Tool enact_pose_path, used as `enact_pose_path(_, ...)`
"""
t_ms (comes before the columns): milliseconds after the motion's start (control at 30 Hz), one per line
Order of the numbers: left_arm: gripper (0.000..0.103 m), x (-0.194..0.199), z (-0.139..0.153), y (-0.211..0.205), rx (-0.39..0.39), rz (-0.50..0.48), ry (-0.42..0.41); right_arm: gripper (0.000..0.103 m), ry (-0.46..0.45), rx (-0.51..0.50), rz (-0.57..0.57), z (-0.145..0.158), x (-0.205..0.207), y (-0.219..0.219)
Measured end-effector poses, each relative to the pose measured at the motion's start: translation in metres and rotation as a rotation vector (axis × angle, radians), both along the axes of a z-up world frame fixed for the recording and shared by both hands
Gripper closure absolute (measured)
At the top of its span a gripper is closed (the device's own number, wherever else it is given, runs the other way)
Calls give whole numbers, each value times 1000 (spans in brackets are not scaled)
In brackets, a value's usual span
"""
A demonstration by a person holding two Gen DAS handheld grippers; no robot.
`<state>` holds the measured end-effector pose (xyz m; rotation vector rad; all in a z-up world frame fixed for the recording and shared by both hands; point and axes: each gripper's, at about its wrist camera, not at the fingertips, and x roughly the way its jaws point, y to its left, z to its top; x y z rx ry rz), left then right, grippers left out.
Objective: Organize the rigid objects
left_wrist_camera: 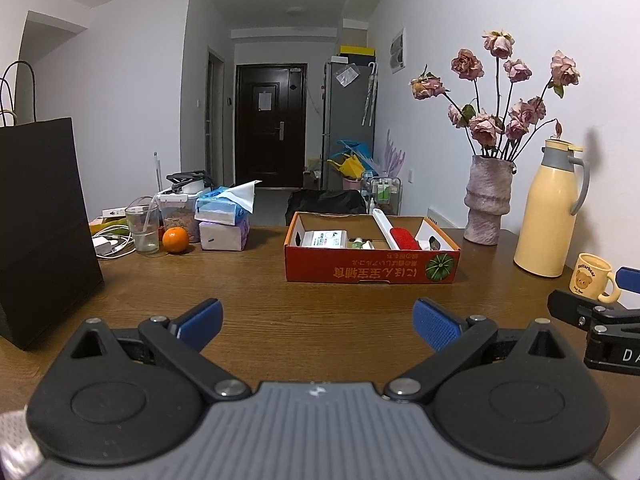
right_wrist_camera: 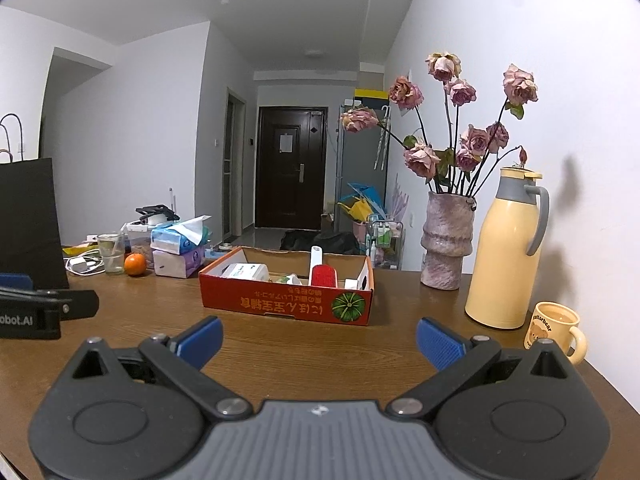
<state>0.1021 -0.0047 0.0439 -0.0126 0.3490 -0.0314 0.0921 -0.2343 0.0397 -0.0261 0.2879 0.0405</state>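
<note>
Right, both cameras look across the wooden table [left_wrist_camera: 320, 280], and at the middle of it, toward the far edge, sits the red cardboard box [left_wrist_camera: 372, 268] with its flaps up. Inside it lie a white carton [left_wrist_camera: 324, 239], a lint brush [left_wrist_camera: 396, 236] with a white handle and red head, a small green-capped bottle [left_wrist_camera: 357, 244] and something white at the right end that I cannot make out. So rigid things already lie gathered in the box; that fits a tidy-up nearly done, or a box waiting to be sorted out.

By the right edge stands the yellow thermos [right_wrist_camera: 508, 256], tall and probably the heaviest piece, smooth-sided, best taken at the body or handle. Near it, the yellow mug [right_wrist_camera: 554, 330]: ceramic-looking, stiff, breakable, rim or handle the likely hold. The brush looks light and hard, its narrow handle suiting two fingers. The carton will crush if squeezed hard.

Now the tools. The left gripper [left_wrist_camera: 318, 324] hovers low over the near edge, level, aimed at the box, blue pads spread wide with nothing between them. The right gripper [right_wrist_camera: 320, 338] sits the same way just beside it, pads wide apart and bare, the mug close by its right finger [right_wrist_camera: 438, 342]. Neither touches anything.
</note>
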Motion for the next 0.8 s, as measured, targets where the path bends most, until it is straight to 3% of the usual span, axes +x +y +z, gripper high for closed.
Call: enact_pose_path(800,0,-1,-2,5,-9,3,13,0,19,-8,2,-4,5,2)
